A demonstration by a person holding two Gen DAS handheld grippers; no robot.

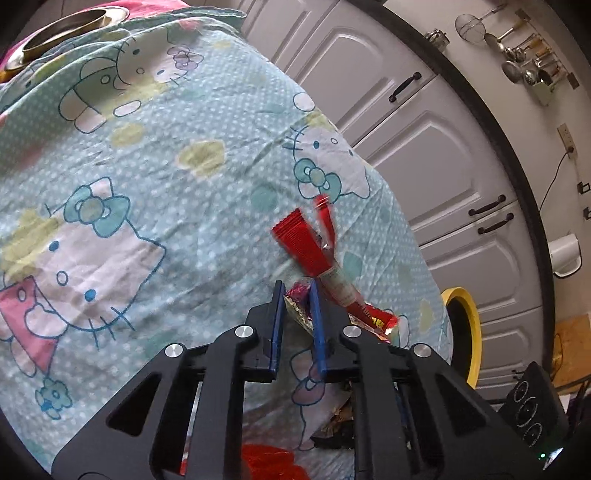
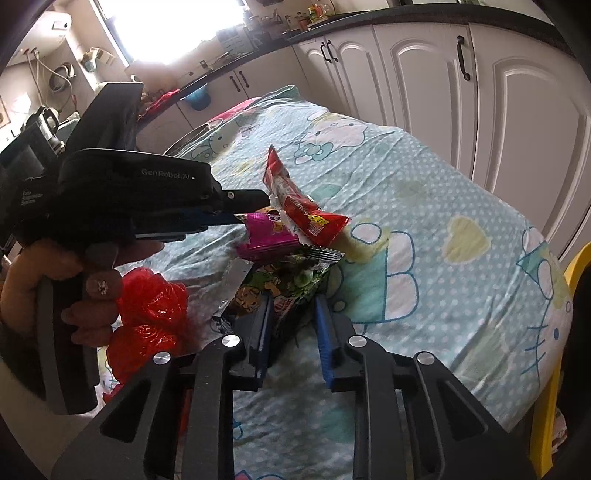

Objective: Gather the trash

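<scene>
Kitchen table under a cartoon-cat cloth, both grippers clamped on snack wrappers.

White cabinet doors stand behind the cloth-covered table, and a metal bowl sits at its far end. The left gripper, held in a person's hand, has its blue jaws pinched nearly together on a pink wrapper. A red wrapper lies just beyond it, touching the pile. The right gripper has its jaws narrowed onto a green printed wrapper. A crumpled red plastic bag rests on the cloth near the person's fingers. A yellow bin rim shows beside the table edge.
</scene>
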